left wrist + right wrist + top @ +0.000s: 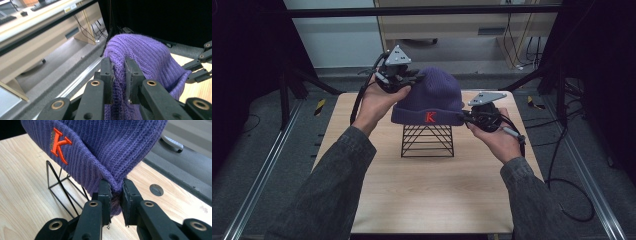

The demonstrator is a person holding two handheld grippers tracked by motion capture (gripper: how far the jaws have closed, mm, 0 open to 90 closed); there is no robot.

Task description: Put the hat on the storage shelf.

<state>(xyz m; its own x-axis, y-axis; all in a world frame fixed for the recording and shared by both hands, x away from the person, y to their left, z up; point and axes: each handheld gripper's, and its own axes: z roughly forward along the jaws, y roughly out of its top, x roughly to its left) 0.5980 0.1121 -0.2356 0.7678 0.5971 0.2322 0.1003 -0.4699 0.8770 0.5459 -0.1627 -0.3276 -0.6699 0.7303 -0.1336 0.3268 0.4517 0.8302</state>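
A purple knit beanie (432,95) with an orange letter K (430,117) on its cuff rests over a black wire stand (428,141) at the middle of the wooden table (432,195). My left gripper (408,79) is shut on a fold of the beanie (140,57) near its crown, at the hat's left rear. My right gripper (466,117) is shut on the beanie's cuff at the right side. In the right gripper view the beanie (100,150) has its cuff bunched between the jaws above the wire stand (62,190).
Black frame posts stand at both sides of the table. A cable (562,185) trails off the right edge to the floor. A round hole (156,190) marks the tabletop near the right edge. A desk with cables (512,30) stands beyond the table.
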